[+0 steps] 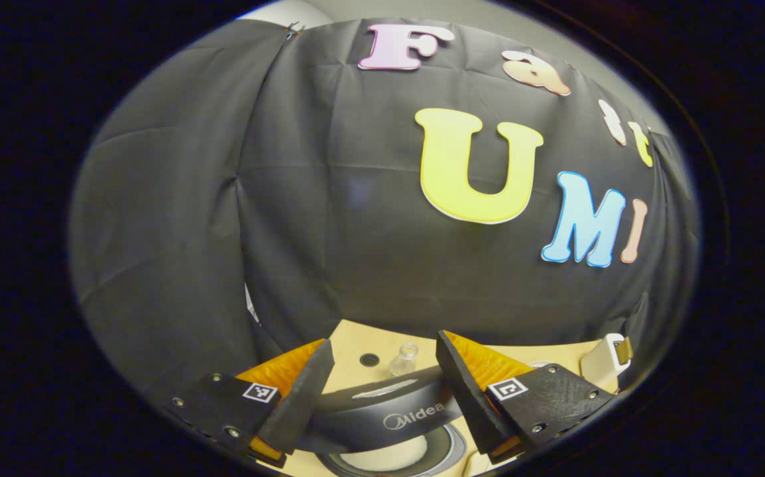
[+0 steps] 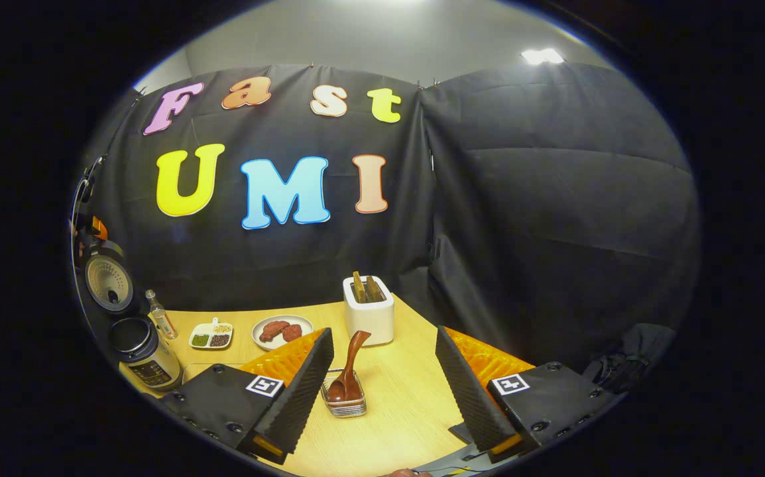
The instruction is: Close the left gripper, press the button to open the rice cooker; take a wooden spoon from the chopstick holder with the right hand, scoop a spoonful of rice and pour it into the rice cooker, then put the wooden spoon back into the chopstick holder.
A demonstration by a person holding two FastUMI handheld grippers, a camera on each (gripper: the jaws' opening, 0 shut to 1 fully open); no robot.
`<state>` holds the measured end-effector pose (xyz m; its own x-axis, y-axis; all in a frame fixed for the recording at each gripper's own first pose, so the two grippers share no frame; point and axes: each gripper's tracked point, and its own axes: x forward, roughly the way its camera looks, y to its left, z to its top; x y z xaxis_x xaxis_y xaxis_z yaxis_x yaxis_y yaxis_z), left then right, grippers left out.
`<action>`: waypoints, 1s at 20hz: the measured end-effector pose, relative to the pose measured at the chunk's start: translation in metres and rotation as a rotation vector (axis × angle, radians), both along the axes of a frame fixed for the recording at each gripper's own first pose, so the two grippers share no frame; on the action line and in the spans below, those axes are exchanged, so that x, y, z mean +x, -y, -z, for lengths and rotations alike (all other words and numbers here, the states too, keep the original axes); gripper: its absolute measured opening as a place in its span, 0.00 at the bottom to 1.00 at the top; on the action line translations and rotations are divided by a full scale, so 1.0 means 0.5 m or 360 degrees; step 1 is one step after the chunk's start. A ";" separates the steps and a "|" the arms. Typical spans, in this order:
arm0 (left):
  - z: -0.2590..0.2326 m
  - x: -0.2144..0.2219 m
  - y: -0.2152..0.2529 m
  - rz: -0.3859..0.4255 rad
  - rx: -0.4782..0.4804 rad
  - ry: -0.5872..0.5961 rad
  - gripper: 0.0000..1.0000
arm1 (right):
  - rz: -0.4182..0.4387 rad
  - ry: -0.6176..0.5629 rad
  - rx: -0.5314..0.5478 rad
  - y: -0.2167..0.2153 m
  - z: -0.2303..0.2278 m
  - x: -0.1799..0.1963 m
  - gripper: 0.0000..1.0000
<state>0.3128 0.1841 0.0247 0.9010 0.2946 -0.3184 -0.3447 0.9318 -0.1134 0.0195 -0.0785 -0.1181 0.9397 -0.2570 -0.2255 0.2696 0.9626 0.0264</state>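
Wooden spoon (image 2: 348,371) stands in the chopstick holder (image 2: 345,403) dead ahead between the spread, empty fingers of the right gripper (image 2: 382,387), handle leaning up-right; rice cooker (image 2: 137,344) far left, lid already up.

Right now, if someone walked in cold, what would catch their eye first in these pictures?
Probably the rice cooker at the table's far left in the right gripper view, its lid up. Next, the wooden spoon standing in its wire holder between the open right claw fingers, with a white toaster behind. The left claw, open, hangs over the cooker.
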 end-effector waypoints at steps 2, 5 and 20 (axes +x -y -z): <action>0.029 -0.029 0.026 -0.0013 -0.0114 -0.0055 1.00 | -0.0039 -0.0005 0.0020 -0.003 0.001 0.023 0.98; 0.077 -0.066 0.066 -0.0036 -0.0183 -0.0149 0.99 | -0.0161 0.0023 0.0042 -0.017 0.005 0.061 0.98; 0.309 -0.190 0.210 -0.0143 -0.0128 -0.0571 1.00 | -0.0359 -0.0043 0.0176 0.068 0.071 0.178 0.98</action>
